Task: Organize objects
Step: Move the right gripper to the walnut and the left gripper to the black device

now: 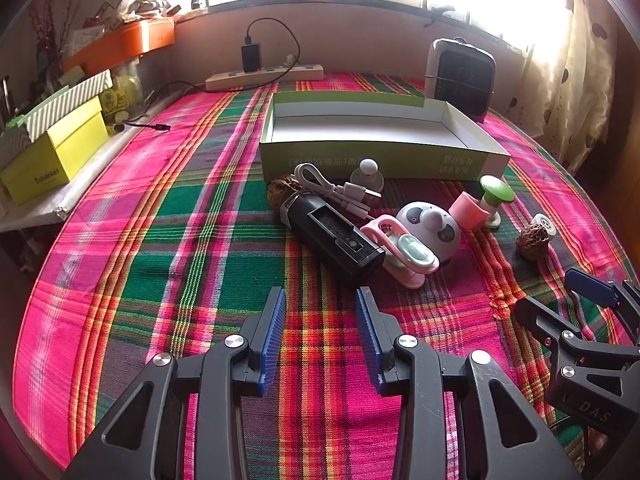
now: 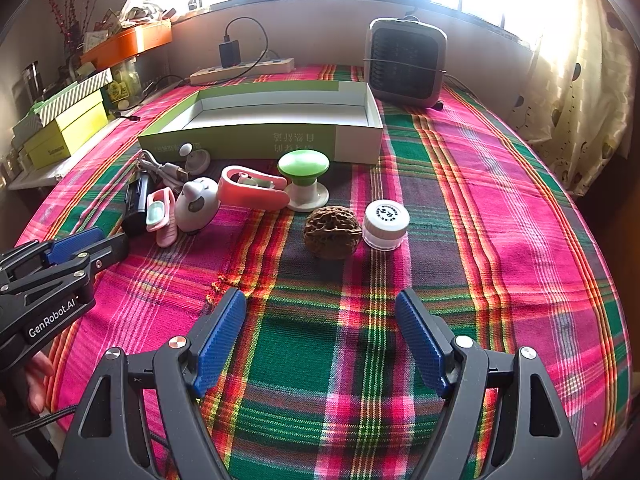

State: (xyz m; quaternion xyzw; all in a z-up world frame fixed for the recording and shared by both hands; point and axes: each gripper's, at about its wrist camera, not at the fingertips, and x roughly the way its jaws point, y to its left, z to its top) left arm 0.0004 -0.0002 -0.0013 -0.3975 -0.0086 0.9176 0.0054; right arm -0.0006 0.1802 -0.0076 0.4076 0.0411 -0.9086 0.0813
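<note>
Both units idle above the plaid-covered surface (image 2: 500, 208), nothing gripped. Left hand-held gripper (image 1: 320, 300) has its jaws parted with only cloth between them, nose aimed at the black charger (image 1: 332, 236), which lies near but not touching. Right hand-held gripper (image 2: 320, 300) is spread wider and lines up on the walnut (image 2: 332, 232) and the white jar (image 2: 386, 224) just beside it, probably the easiest first picks since both sit apart from the clutter. Target looks like the open green box (image 2: 356, 142), empty as far as both views show, its long wall facing the items so drops go straight over the near edge. The rest is bunched right in front of that wall: white cable (image 1: 336, 190) draped over the charger's far end, pink clip (image 1: 404, 252) wedged between the charger and panda gadget (image 1: 430, 228), pink holder (image 2: 252, 188) leaning against the green-capped spool (image 2: 304, 180), and a small white knob (image 1: 366, 174) touching the box wall. A second walnut (image 1: 284, 190) sits behind the cable. My read: task is at the start, nothing boxed yet. Risk: the cable will drag if the charger is lifted first, so clear it beforehand. Fan heater (image 2: 406, 62) and power strip (image 2: 244, 70) at the back look like fixtures, not items to sort.
</note>
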